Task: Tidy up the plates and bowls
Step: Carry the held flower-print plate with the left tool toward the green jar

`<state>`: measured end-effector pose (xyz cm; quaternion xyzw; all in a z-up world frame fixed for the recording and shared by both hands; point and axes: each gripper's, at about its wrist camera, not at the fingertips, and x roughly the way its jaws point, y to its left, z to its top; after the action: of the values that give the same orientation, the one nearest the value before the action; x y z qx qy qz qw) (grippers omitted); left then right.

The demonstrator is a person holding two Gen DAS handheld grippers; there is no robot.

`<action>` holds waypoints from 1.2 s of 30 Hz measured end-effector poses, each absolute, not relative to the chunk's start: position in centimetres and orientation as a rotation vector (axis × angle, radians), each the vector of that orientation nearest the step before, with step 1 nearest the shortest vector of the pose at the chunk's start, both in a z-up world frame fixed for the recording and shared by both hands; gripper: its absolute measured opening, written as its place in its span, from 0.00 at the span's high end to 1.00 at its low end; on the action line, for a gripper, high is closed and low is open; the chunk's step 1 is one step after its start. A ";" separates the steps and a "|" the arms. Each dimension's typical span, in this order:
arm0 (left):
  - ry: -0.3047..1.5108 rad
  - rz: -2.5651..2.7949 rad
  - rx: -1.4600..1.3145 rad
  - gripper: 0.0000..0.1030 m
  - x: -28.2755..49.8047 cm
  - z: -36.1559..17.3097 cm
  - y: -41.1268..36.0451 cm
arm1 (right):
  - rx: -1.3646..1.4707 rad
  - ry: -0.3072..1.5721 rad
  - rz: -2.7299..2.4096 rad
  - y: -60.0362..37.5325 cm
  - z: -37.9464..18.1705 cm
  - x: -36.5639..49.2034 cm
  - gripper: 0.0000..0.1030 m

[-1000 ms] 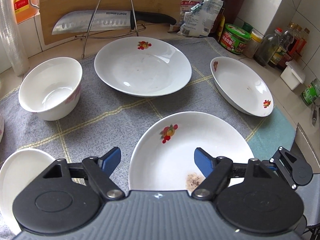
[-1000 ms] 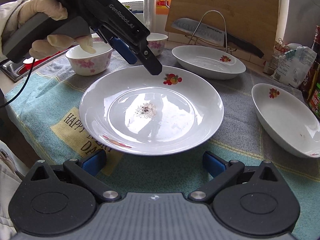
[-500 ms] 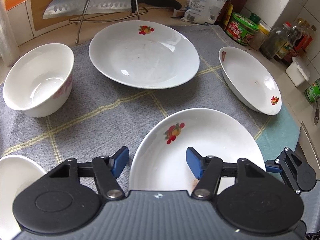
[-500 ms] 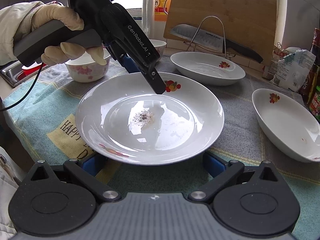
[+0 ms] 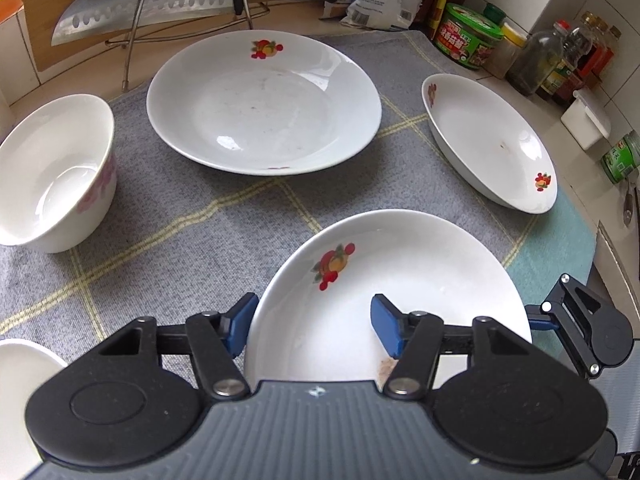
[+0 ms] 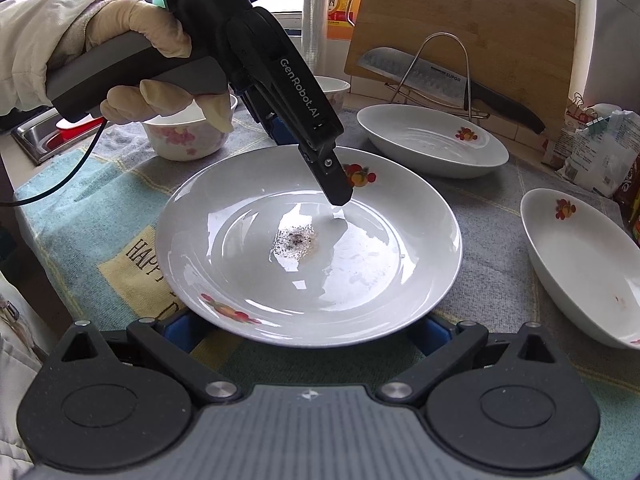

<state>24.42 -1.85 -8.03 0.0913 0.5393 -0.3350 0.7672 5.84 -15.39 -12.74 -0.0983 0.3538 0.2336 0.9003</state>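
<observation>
Left tool (image 5: 312,324) pinches the rim of the soiled plate (image 5: 420,272) at the plate's 9 o'clock edge in the left wrist view, one blue pad outside the rim, one inside the well; its jaws have just been closing onto that rim. In the right wrist view the same plate (image 6: 360,264) looks tilted, near edge raised over the right tool (image 6: 308,330), whose blue pads sit spread wide under the plate's 6 o'clock edge, not gripping it. A gloved hand (image 6: 148,52) holds the left tool's handle at 10 o'clock. Second plate (image 5: 264,100) lies on the grey checked cloth (image 5: 180,216) at 12 o'clock, an oval dish (image 5: 492,144) at 2 o'clock, a floral bowl (image 5: 52,168) at 9 o'clock. A cleaver (image 5: 148,4) rests on a wire rack at the bench's far edge.
</observation>
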 end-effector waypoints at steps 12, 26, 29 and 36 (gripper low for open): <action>1.174 -0.730 0.214 0.44 24.5 -7.8 -2.0 | -0.209 0.768 0.475 -15.0 -12.6 6.3 0.00; 1.120 -0.743 0.242 0.44 24.1 -7.1 -1.7 | -0.215 0.794 0.460 -14.5 -12.4 6.8 0.00; 1.117 -0.743 0.238 0.44 24.2 -7.0 -1.6 | -0.217 0.796 0.463 -14.5 -12.4 6.8 0.00; 1.098 -0.745 0.225 0.44 24.2 -6.5 -1.6 | -0.227 0.800 0.457 -14.6 -12.1 6.9 0.00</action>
<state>24.19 -1.63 -6.51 0.1042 0.5083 -0.3452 0.7821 6.89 -14.55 -12.05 -0.1092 0.3853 0.2203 0.8894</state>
